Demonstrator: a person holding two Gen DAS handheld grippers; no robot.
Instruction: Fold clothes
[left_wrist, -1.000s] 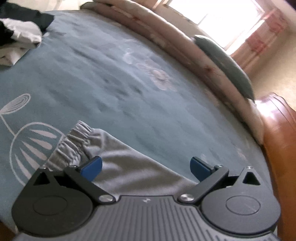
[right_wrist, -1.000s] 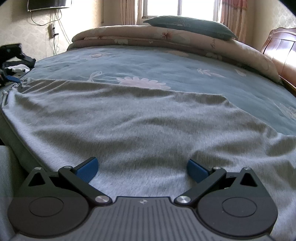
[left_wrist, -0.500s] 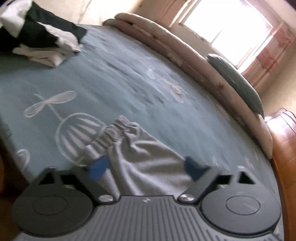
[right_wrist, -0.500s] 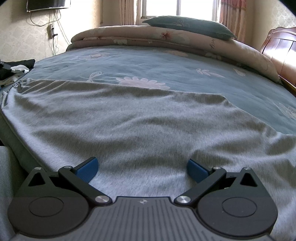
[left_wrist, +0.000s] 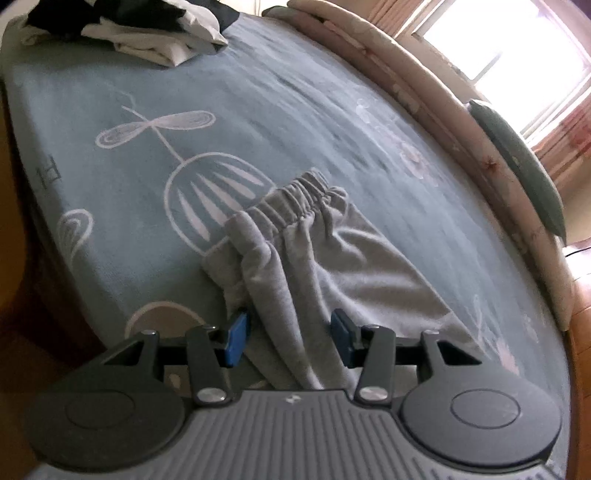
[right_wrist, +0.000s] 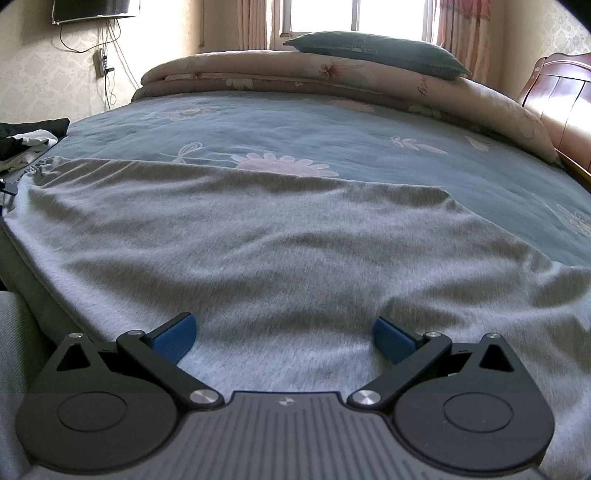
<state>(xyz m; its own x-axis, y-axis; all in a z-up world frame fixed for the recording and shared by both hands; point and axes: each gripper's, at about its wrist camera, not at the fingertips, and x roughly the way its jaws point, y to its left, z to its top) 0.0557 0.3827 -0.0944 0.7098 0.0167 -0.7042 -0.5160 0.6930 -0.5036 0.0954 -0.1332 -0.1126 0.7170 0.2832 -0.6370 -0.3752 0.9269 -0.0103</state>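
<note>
Grey trousers (left_wrist: 369, 266) lie flat on the blue patterned bedspread (left_wrist: 258, 110), their gathered elastic waistband (left_wrist: 295, 199) pointing away. My left gripper (left_wrist: 289, 341) sits at the near edge of the waist end. Its jaws are closing around a raised fold of grey cloth, and the blue pads do not visibly pinch it. In the right wrist view the same grey garment (right_wrist: 258, 240) spreads wide across the bed. My right gripper (right_wrist: 282, 338) hovers open just over it, with only flat cloth below its fingers.
A heap of black and white clothes (left_wrist: 147, 33) lies at the far corner of the bed, also visible as a pile (right_wrist: 26, 144) at the left edge. A rolled quilt (right_wrist: 295, 70) and green pillow (right_wrist: 369, 51) line the back. A wooden headboard (right_wrist: 565, 96) stands right.
The left gripper's jaws have narrowed from wide apart and now stand around a bunched fold of the trousers; its view has pulled back and rolled. The right gripper has not moved.
</note>
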